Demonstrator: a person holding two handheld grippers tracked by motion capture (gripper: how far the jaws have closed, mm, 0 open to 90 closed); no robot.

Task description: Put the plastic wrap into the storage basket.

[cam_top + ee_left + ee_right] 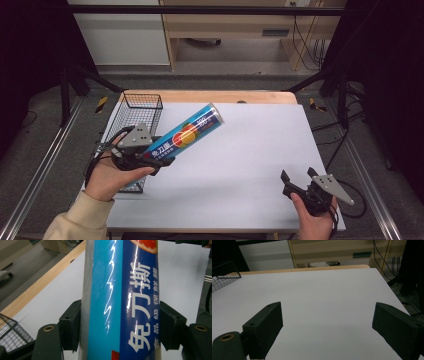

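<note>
Black fingers (pixel 71 325) of the left gripper (pixel 159 159) are clamping a glossy blue tube (pixel 187 134) near its lower end, lifting it tilted beside the wire basket (pixel 134 112) at the bench's (pixel 250 150) left edge; it looks light, stiff, slippery. Right gripper (pixel 292 186) is resting wide, holding nothing.

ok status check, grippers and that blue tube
Left gripper shut on blue tube, tube tilted above the table. Right gripper open, nothing between. Wire basket beside tube.

The blue cling-film tube (pixel 120 302) bears large white Chinese characters "免刀撕" running along its length, with smaller white characters "保鲜膜" beside them; further small print there is illegible.
</note>
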